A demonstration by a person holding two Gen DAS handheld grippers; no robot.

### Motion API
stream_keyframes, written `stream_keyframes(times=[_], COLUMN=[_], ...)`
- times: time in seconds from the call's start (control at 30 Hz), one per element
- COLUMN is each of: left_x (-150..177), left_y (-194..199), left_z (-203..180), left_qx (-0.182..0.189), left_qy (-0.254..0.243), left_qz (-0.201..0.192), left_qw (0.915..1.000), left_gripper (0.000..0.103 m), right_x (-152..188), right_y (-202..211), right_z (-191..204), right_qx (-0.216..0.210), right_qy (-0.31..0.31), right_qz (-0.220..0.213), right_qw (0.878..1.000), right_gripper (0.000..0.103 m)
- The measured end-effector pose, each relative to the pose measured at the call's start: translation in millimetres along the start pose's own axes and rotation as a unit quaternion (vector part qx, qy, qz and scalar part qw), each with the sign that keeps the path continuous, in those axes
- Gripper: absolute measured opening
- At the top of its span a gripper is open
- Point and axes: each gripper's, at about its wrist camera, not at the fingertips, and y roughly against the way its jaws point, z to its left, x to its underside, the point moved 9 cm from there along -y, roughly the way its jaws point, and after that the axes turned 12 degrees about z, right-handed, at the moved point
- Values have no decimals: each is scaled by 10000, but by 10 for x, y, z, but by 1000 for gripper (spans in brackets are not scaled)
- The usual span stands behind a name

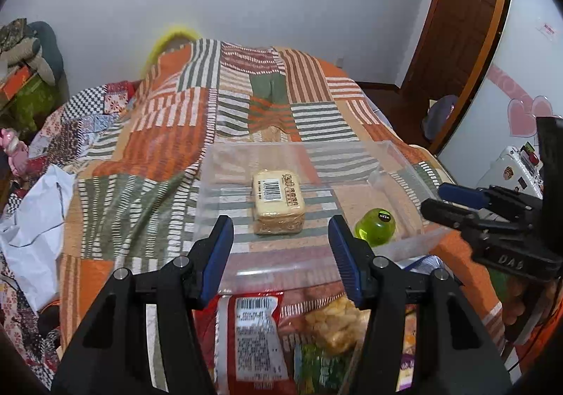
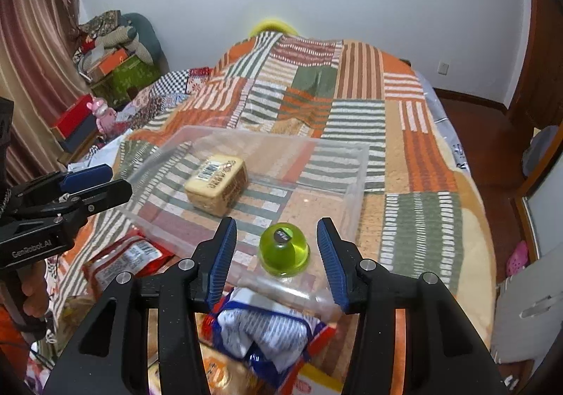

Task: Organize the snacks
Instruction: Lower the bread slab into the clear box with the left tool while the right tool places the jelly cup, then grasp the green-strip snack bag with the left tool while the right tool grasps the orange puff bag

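Note:
A clear plastic bin [image 1: 397,163] [image 2: 355,191] sits on the patchwork bed cover. Inside it lie a pale wrapped cake with a barcode [image 1: 278,199] [image 2: 216,184] and a green jelly cup [image 1: 375,227] [image 2: 284,250]. My left gripper [image 1: 281,247] is open and empty, just before the bin's near wall, facing the cake. My right gripper [image 2: 276,254] is open and empty, its fingers either side of the jelly cup, seemingly above it. Loose snacks lie in front of the bin: a red packet [image 1: 255,331] [image 2: 130,259], a puffed-snack bag [image 1: 334,324] and a blue-white bag [image 2: 267,331].
The striped orange and green bed cover [image 1: 169,134] [image 2: 418,184] spreads all round the bin. A white plastic bag [image 1: 35,226] lies at the bed's left edge. Boxes and a pink toy [image 2: 103,113] stand left of the bed. A wooden door [image 1: 457,25] is at the right.

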Motion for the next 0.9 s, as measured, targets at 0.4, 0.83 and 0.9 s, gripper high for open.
stream_keyframes(times=[0.4, 0.83, 0.9], left_x=[364, 927, 1027], left_y=[522, 721, 685], left_z=[54, 155, 168], left_qx=[-173, -247, -217], left_qy=[88, 160, 192], left_qz=[-211, -22, 70], left_qw=[9996, 9996, 9996], left_gripper=[69, 76, 76], right_x=[244, 723, 817], right_y=[514, 626, 600], right_z=[142, 235, 254], right_qx=[57, -5, -34], right_qy=[96, 70, 51], right_qz=[-387, -316, -241], right_qw=[9992, 9995, 9997], right_gripper=[50, 56, 56])
